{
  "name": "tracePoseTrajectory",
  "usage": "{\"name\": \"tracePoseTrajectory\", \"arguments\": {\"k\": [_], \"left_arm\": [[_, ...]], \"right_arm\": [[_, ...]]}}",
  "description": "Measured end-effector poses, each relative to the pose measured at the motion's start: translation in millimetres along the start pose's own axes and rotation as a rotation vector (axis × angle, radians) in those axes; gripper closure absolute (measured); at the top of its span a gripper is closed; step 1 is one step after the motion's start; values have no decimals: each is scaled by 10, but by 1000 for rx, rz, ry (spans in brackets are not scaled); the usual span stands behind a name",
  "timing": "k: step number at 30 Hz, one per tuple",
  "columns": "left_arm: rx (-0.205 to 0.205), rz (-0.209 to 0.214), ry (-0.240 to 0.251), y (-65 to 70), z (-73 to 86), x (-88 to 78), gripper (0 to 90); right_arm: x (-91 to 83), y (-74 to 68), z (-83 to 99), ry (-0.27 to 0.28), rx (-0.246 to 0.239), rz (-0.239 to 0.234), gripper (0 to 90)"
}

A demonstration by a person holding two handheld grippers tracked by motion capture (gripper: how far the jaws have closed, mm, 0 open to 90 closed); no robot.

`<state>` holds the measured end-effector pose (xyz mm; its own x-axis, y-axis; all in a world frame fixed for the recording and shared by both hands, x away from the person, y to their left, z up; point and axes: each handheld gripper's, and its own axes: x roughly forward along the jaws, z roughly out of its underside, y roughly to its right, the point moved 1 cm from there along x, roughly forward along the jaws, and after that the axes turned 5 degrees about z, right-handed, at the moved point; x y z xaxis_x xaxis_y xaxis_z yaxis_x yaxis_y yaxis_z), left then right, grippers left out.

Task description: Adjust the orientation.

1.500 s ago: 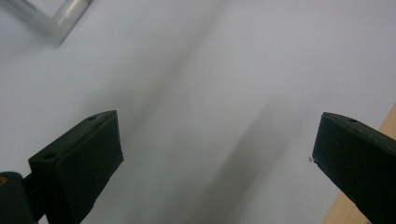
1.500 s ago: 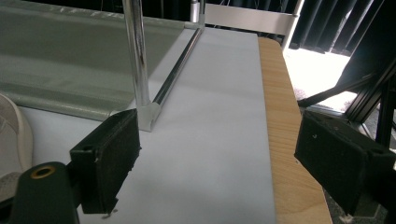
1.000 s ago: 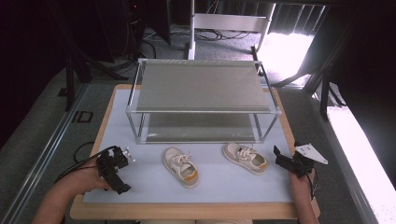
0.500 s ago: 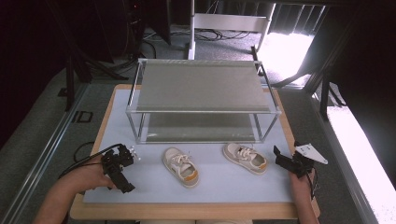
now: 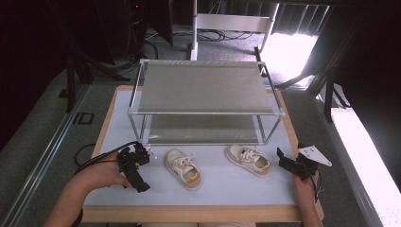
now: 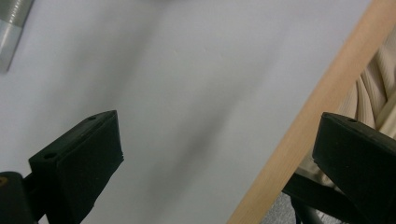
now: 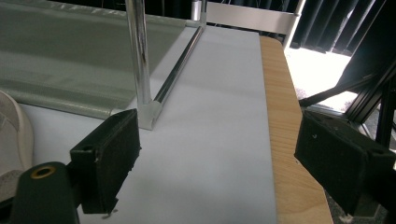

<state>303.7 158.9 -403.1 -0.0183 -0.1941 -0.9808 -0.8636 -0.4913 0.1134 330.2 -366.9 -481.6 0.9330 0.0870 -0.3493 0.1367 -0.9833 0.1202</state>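
Two small white shoes lie on the pale mat in front of a rack; the left shoe (image 5: 183, 169) has a tan heel, and the right shoe (image 5: 248, 160) lies near the rack's front right leg. My left gripper (image 5: 136, 183) is left of the left shoe, apart from it, and points at the table's front edge. Its jaws (image 6: 219, 158) stand wide open over bare mat and the wooden edge. My right gripper (image 5: 282, 160) sits just right of the right shoe, open (image 7: 219, 158), with nothing between its jaws. That shoe's edge (image 7: 11, 140) shows at the far left.
A two-tier metal rack (image 5: 203, 101) with grey shelves takes up the middle and back of the table; its front right leg (image 7: 140, 70) stands close ahead of my right gripper. The wooden table rim (image 6: 308, 121) frames the mat. Cables trail from both grippers.
My left gripper has moved right, closer to the left shoe. The right gripper and both shoes have stayed put.
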Motion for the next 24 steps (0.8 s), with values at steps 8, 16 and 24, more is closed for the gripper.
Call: {"name": "tracePoseTrajectory", "arguments": {"k": [8, 16, 24], "left_arm": [[60, 29, 12, 126, -193, 3, 11], [137, 45, 42, 331, -446, -107, 11], [180, 41, 14, 491, -672, -119, 12]], "right_arm": [[-2, 0, 1, 1, 1, -2, 136], [-1, -2, 0, 1, -3, -2, 136], [-1, 0, 0, 2, -3, -5, 136]]}}
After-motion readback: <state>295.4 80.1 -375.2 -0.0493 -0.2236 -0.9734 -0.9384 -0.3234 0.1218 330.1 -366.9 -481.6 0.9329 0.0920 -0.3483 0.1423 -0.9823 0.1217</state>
